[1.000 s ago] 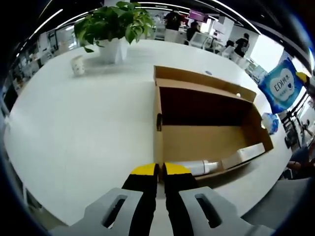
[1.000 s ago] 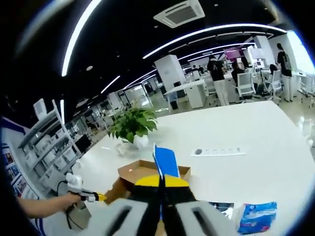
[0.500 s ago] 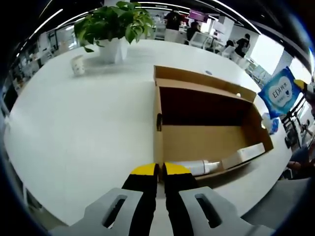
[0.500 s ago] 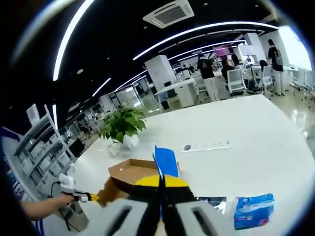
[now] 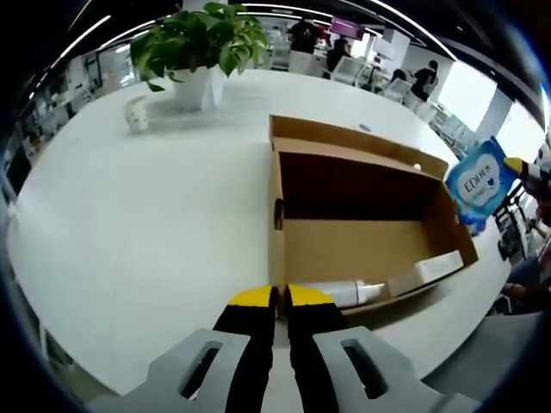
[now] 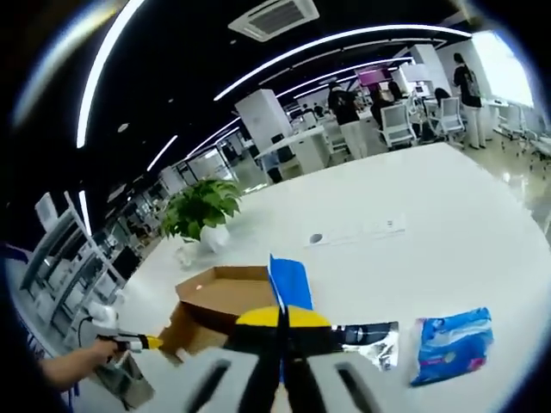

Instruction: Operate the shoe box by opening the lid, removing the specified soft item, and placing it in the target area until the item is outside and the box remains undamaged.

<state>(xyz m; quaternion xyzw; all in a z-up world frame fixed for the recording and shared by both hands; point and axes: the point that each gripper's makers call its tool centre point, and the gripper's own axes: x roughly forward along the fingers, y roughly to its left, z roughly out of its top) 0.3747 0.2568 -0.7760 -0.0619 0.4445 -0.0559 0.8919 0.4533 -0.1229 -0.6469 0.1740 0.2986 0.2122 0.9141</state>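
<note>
Jaws of the right gripper (image 6: 281,315) are pinched on a blue soft tissue pack (image 6: 290,281), which stands up between the yellow tips in the right gripper view. In the left gripper view that same pack (image 5: 478,179) hangs in the air beyond the far right end of the shoe box (image 5: 362,228), off the table's right edge, its face printed with white letters and a dark heart.

Black, yellow-tipped jaws of the left gripper (image 5: 280,298) are pressed together with nothing between them, just at the near corner of the box. The cardboard box lies open on the white table (image 5: 129,224), its lid (image 5: 344,138) folded back on the far side. Inside, along the near wall, lie a white tube-like bottle (image 5: 344,293) and a white flat carton (image 5: 426,270).

From the right gripper view the box (image 6: 219,297) sits below the held pack, and a second blue pack (image 6: 449,342) lies on the table toward the right, beside a shiny silver packet (image 6: 370,335). A person's hand (image 6: 103,351) holds the left gripper at the lower left.

A potted green plant (image 5: 202,47) in a white pot stands near the table's far edge, with a small white cup (image 5: 136,114) beside it. Office desks, chairs and people stand well beyond the table.
</note>
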